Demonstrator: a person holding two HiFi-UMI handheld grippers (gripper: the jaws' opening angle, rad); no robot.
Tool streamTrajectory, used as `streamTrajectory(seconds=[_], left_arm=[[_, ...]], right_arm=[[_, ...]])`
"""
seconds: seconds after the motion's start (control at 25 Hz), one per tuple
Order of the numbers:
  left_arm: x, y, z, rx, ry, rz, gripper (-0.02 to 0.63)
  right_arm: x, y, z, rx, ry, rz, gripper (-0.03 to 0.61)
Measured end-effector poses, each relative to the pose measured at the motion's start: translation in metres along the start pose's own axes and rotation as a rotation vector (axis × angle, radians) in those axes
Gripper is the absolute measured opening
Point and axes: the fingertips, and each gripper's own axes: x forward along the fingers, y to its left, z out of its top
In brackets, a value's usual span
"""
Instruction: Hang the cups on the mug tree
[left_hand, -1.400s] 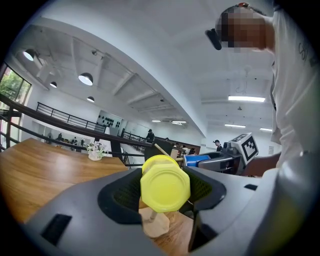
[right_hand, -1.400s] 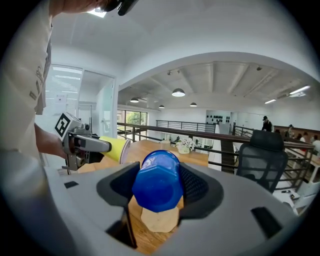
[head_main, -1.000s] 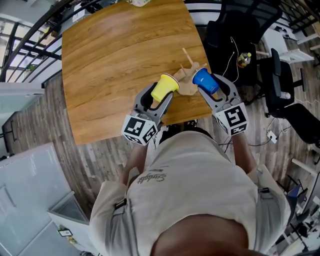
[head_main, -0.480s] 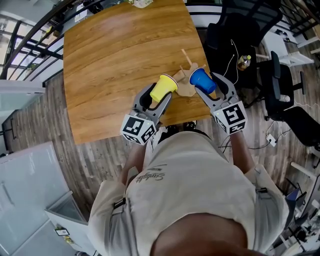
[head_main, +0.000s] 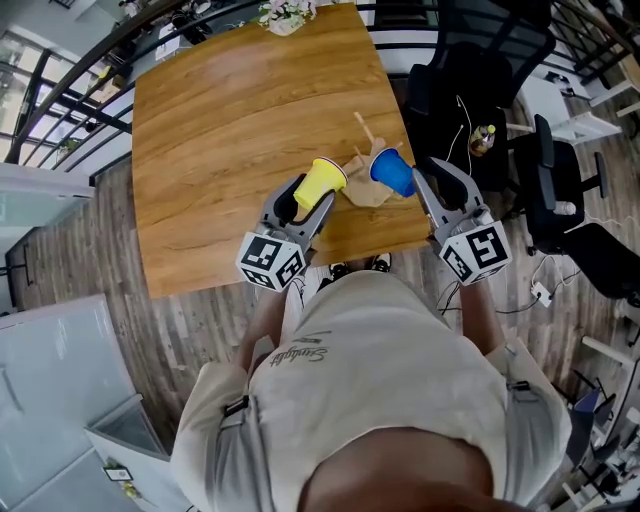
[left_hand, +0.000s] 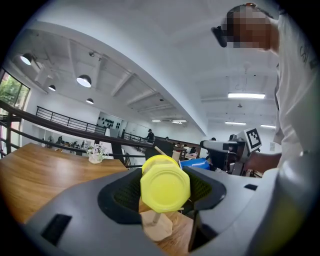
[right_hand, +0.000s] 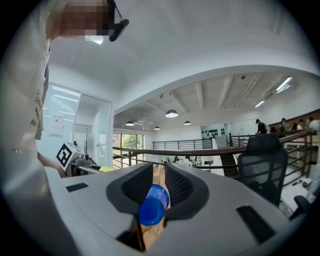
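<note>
Script on shirt unreadable — left gripper clamps yellow cup.

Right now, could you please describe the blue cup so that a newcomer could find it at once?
Find the big wooden table and go to its near right corner, where a small wooden mug tree stands. The blue cup is at the tree's right side, unlike the yellow cup on the left.

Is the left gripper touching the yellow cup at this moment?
Touching. The left gripper view shows the yellow cup sitting between the jaws of the left gripper, and both jaws press on its sides.
</note>
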Motion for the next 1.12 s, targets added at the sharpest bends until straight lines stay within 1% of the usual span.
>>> streamTrajectory(seconds=[0.12, 0.16, 0.28, 0.44, 0.68, 0.88, 1.12], left_arm=[[0.000, 0.000, 0.002, 0.007, 0.003, 0.000, 0.256], [0.000, -0.001, 0.003, 0.010, 0.005, 0.000, 0.256], [-0.004, -0.003, 0.005, 0.019, 0.013, -0.001, 0.256], [-0.007, -0.002, 0.001, 0.029, 0.035, 0.003, 0.256], [-0.003, 0.003, -0.018, 0.013, 0.106, 0.003, 0.256], [0.009, 0.001, -0.034, 0.054, 0.183, -0.025, 0.256], [0.021, 0.002, -0.050, 0.066, 0.244, -0.040, 0.256]], right_arm=[[-0.010, -0.016, 0.008, 0.060, -0.048, -0.054, 0.003], [-0.012, -0.019, 0.009, 0.061, -0.054, -0.063, -0.008], [-0.018, -0.018, 0.008, 0.031, -0.053, -0.071, -0.008], [-0.023, -0.015, 0.005, 0.049, -0.046, -0.065, -0.008], [-0.031, -0.018, -0.001, 0.062, -0.042, -0.093, -0.007], [-0.039, -0.024, -0.004, 0.049, -0.030, -0.110, -0.006], [-0.048, -0.027, 0.000, 0.038, -0.029, -0.137, -0.006]])
